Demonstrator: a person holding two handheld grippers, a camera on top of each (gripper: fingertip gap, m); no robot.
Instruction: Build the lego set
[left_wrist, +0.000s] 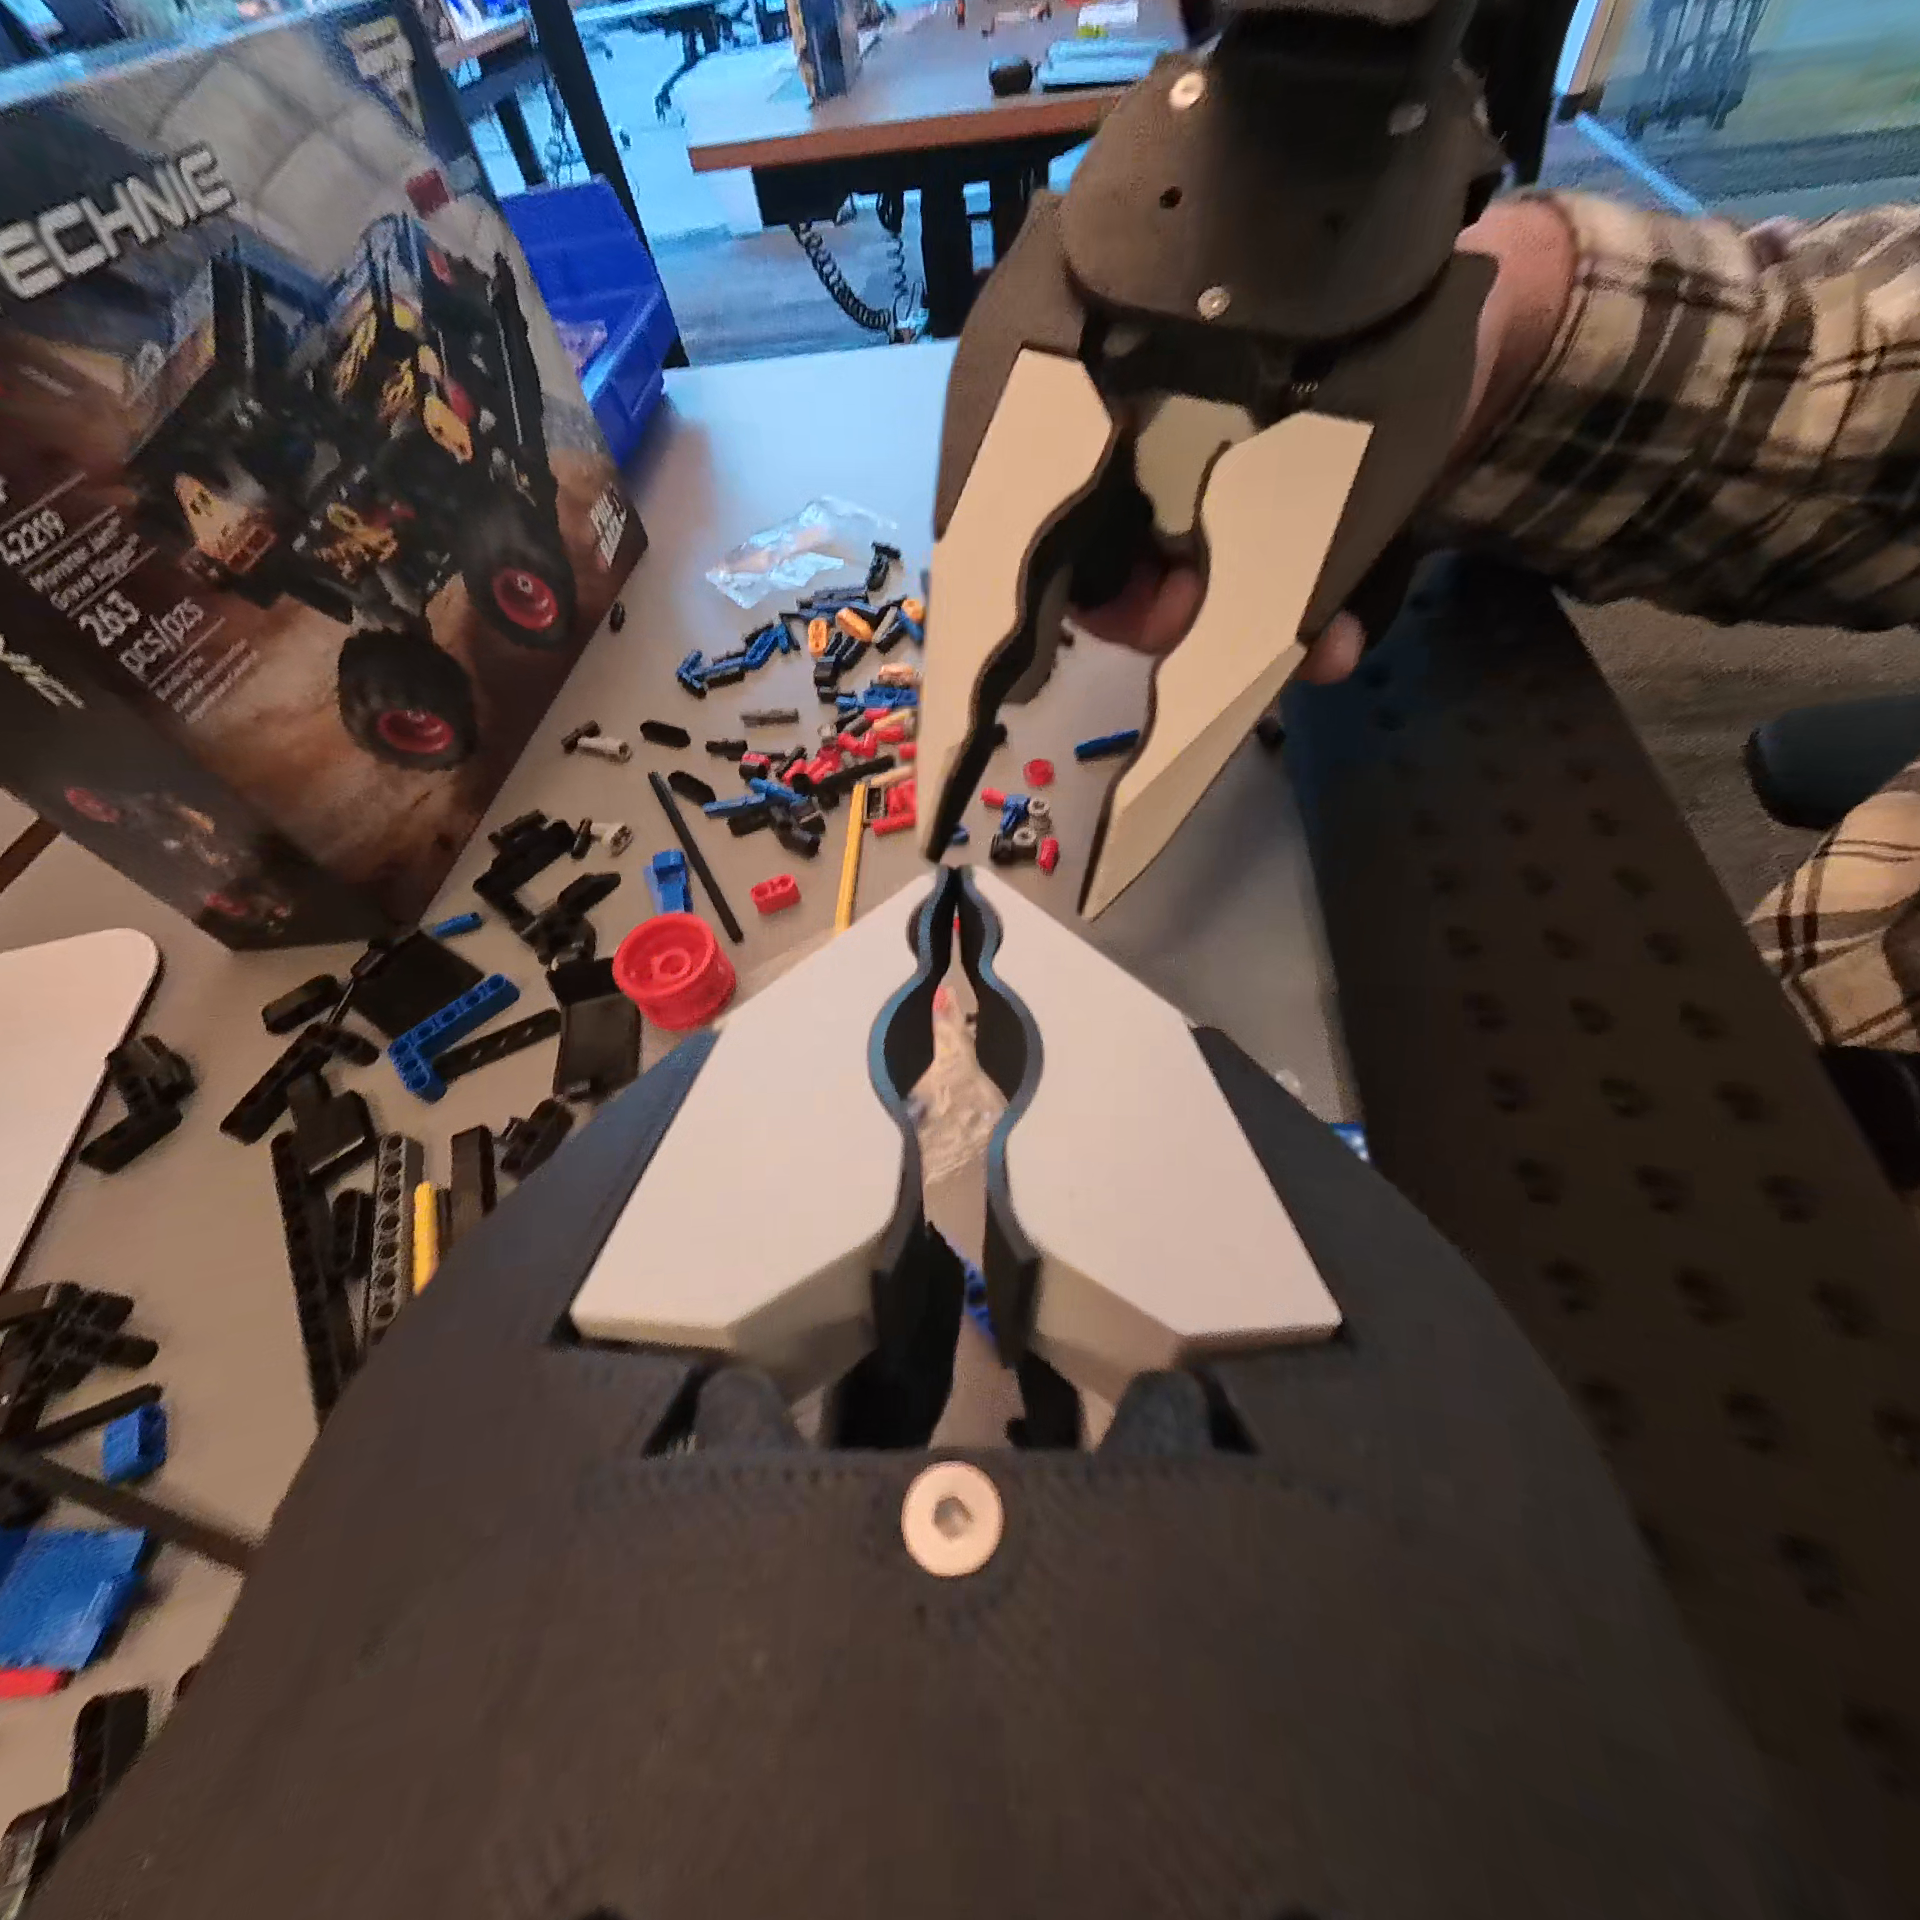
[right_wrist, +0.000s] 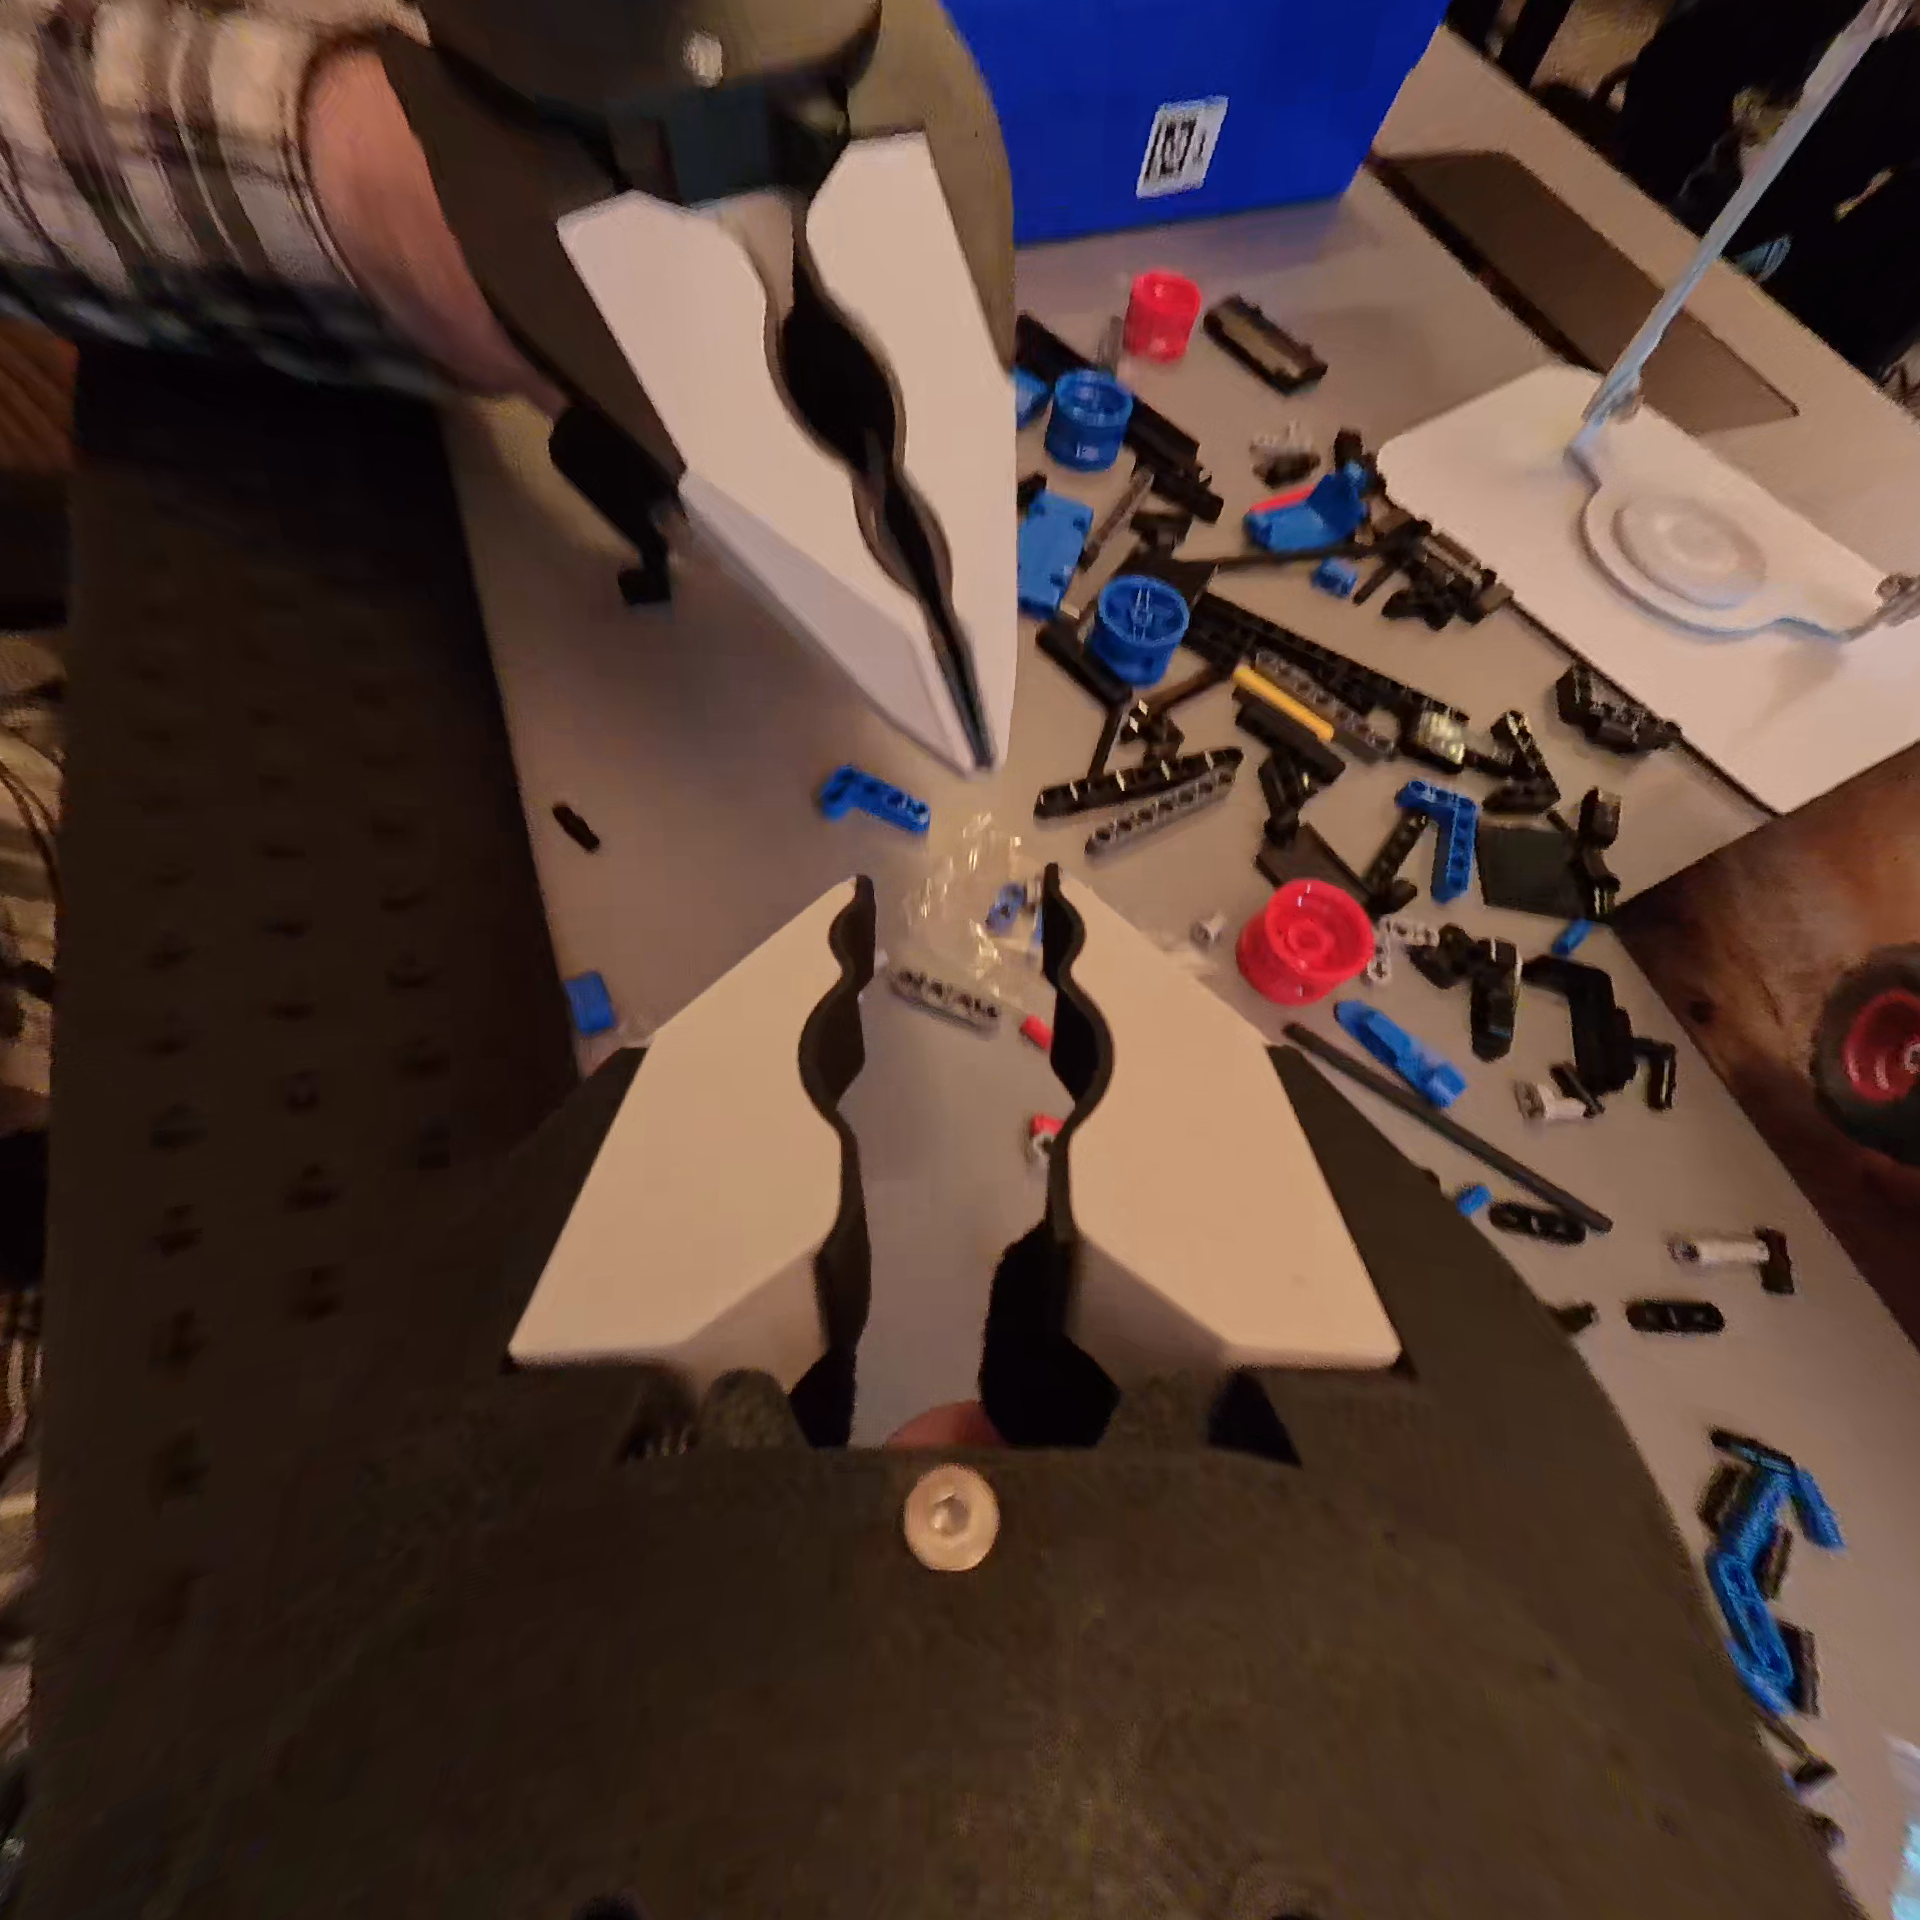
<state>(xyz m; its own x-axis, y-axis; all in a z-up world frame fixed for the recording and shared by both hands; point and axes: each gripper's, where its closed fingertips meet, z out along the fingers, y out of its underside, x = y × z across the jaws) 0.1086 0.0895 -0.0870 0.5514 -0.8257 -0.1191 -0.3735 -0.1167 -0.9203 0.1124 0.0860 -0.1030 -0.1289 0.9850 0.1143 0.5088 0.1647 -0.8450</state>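
Loose Lego pieces (left_wrist: 821, 748) in black, blue, red and yellow lie scattered over the grey table. They also show in the right wrist view (right_wrist: 1299, 707). A red wheel hub (left_wrist: 673, 971) (right_wrist: 1304, 940) lies among them, and two blue hubs (right_wrist: 1138, 623) lie farther off. My left gripper (left_wrist: 951, 883) is shut, tips together, with nothing visible between them; it enters the right wrist view (right_wrist: 977, 753) from the top. My right gripper (right_wrist: 956, 888) is open and empty, over a small clear bag (right_wrist: 966, 883) holding a few pieces. The two grippers' tips nearly meet (left_wrist: 1013, 878).
The Lego set box (left_wrist: 291, 499) stands at the left of the table. A blue bin (right_wrist: 1174, 104) sits behind. A black perforated mat (left_wrist: 1558, 1039) (right_wrist: 260, 935) covers one side. A white stand base (right_wrist: 1662, 571) lies by the pieces. A plaid sleeve (left_wrist: 1662, 395) holds the right gripper. My left and right fingertips are right by each other. The red wheel hub (right_wrist: 1304, 940) sits 10 cm or so from the ends of my right fingers. It is also in sight in the left wrist view (left_wrist: 683, 958).
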